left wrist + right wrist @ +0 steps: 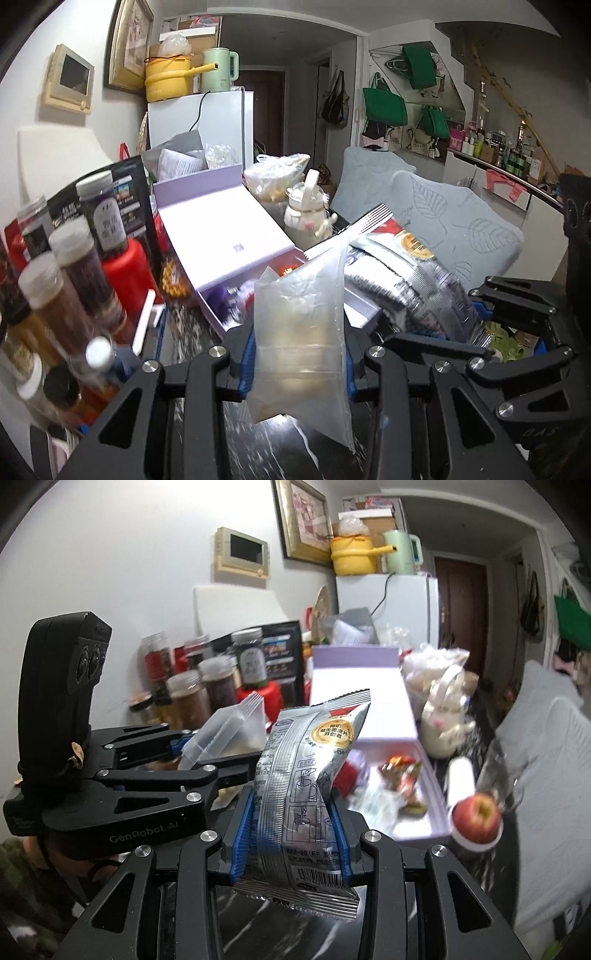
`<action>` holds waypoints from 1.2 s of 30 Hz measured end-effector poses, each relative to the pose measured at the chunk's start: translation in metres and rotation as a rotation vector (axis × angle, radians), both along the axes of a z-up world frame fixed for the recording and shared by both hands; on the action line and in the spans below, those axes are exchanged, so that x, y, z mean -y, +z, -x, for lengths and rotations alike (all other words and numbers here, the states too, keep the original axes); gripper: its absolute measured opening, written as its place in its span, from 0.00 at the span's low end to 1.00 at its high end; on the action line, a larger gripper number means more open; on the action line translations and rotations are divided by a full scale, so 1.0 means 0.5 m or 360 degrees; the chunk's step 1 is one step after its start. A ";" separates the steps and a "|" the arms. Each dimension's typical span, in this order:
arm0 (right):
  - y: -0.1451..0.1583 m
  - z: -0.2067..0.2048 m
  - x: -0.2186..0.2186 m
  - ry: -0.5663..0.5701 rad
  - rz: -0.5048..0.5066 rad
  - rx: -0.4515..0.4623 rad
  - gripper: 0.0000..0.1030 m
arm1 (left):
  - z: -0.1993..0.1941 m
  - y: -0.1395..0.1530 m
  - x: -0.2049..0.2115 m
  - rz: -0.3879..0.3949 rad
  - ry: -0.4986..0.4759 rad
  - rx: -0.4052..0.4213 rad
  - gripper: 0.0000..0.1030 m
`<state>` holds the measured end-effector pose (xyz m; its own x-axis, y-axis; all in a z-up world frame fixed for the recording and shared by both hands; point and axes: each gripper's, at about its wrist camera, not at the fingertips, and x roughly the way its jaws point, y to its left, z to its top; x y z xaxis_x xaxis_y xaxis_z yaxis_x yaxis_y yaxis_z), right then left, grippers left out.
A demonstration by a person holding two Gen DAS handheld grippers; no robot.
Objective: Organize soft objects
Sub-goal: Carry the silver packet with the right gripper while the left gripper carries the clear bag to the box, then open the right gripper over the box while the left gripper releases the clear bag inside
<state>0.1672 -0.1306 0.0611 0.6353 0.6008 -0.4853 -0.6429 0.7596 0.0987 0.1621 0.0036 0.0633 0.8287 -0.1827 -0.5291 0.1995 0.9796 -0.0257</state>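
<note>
My left gripper (301, 363) is shut on a clear zip bag (301, 325) with pale contents, held upright above the dark marble table (258, 443). My right gripper (291, 834) is shut on a silver foil snack packet (310, 775) with a gold seal, also upright. In the right wrist view the left gripper (218, 766) sits just to the left with its clear zip bag (229, 734). In the left wrist view the right gripper (491, 332) and its silver packet (417, 280) lie to the right. An open lilac box (369, 709) stands ahead of both.
Several spice jars (74, 266) and a red bottle (129, 273) crowd the left. A cream kettle-shaped jar (443, 723), an apple on a white stand (476, 818) and a glass (506, 775) stand on the right. Grey cushioned chairs (461, 221) line the table's right side; a white fridge (207, 125) stands behind.
</note>
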 end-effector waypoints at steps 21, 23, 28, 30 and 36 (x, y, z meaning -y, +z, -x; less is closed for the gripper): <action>0.013 -0.277 -0.026 -0.0057 0.0067 -0.0033 0.36 | -0.284 0.019 -0.024 -0.0106 0.0075 -0.0001 0.35; 0.005 -0.299 -0.023 -0.0069 0.0070 -0.0060 0.36 | -0.307 0.008 -0.018 -0.0106 0.0060 -0.0031 0.35; -0.026 -0.351 -0.018 -0.0092 0.0105 -0.0146 0.36 | -0.369 -0.031 -0.004 -0.0128 0.0036 -0.0127 0.35; -0.040 -0.370 -0.016 -0.0103 0.0114 -0.0188 0.36 | -0.390 -0.046 -0.001 -0.0136 0.0033 -0.0166 0.35; -0.090 -0.412 -0.020 -0.0111 0.0141 -0.0312 0.36 | -0.449 -0.104 0.006 -0.0164 0.0031 -0.0314 0.35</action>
<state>0.3733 -0.1209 0.0161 0.5619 0.5084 -0.6526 -0.5637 0.8127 0.1478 0.3864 0.0008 0.0114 0.7103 -0.1044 -0.6961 0.1815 0.9827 0.0378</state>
